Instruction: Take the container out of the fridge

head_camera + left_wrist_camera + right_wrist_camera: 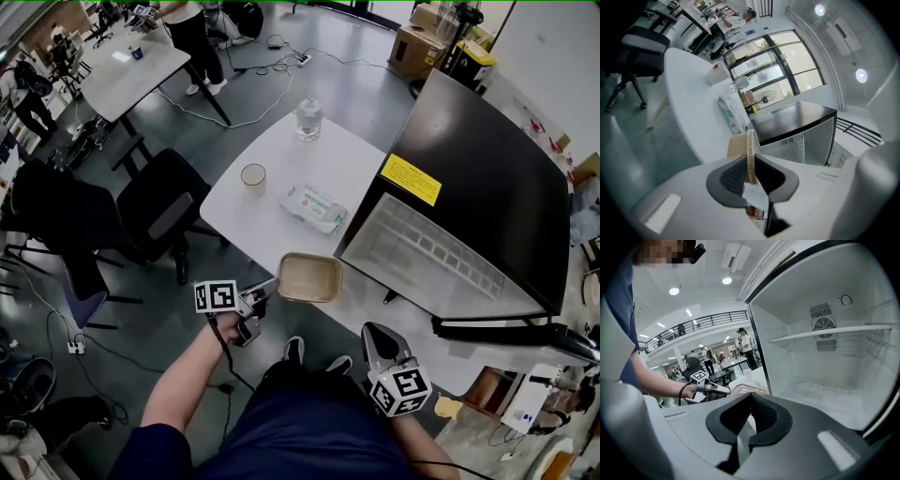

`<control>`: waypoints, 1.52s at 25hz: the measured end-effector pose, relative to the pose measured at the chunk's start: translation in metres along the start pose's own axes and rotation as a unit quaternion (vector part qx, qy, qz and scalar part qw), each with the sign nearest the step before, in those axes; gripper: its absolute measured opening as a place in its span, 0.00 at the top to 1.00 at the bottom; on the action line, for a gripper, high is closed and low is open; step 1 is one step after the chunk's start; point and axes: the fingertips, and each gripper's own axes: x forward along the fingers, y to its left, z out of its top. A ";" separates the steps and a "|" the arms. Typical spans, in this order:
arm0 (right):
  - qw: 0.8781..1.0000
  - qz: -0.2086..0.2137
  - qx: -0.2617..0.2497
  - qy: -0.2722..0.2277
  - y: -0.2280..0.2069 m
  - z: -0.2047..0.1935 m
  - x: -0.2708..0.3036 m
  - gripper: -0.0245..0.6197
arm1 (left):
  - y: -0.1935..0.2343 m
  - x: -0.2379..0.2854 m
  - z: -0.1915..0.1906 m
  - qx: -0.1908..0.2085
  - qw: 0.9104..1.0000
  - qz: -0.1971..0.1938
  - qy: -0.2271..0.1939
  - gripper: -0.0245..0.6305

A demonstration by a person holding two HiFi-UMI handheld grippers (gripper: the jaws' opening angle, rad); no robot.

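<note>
A shallow tan container (309, 277) sits over the near edge of the white table (328, 159), outside the black fridge (487, 178). My left gripper (267, 291) is shut on its left rim; in the left gripper view the thin rim (751, 150) stands pinched between the dark pads (733, 176). The right gripper (373, 330) hangs low beside the open fridge door (516, 330), jaws shut with nothing in them. From the right gripper view, the right gripper (751, 401) faces the fridge's bare white shelves (825, 333), and the container (747, 390) shows at left.
On the table lie a pack of wipes (314, 208), a paper cup (253, 175) and a clear bottle (308, 118). Black office chairs (159, 211) stand left of the table. Cables cross the floor behind it, and a person (192, 33) stands by a far table.
</note>
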 end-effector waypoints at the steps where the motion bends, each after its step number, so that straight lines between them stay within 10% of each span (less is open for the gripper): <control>1: 1.000 -0.004 0.001 -0.002 -0.001 0.001 0.000 0.95 | 0.003 0.000 0.004 0.003 1.000 0.001 0.002 0.88; 38: 0.987 -0.137 0.080 -0.020 -0.013 -0.026 -0.013 0.95 | 0.094 0.033 0.099 0.012 0.995 0.017 0.093 0.88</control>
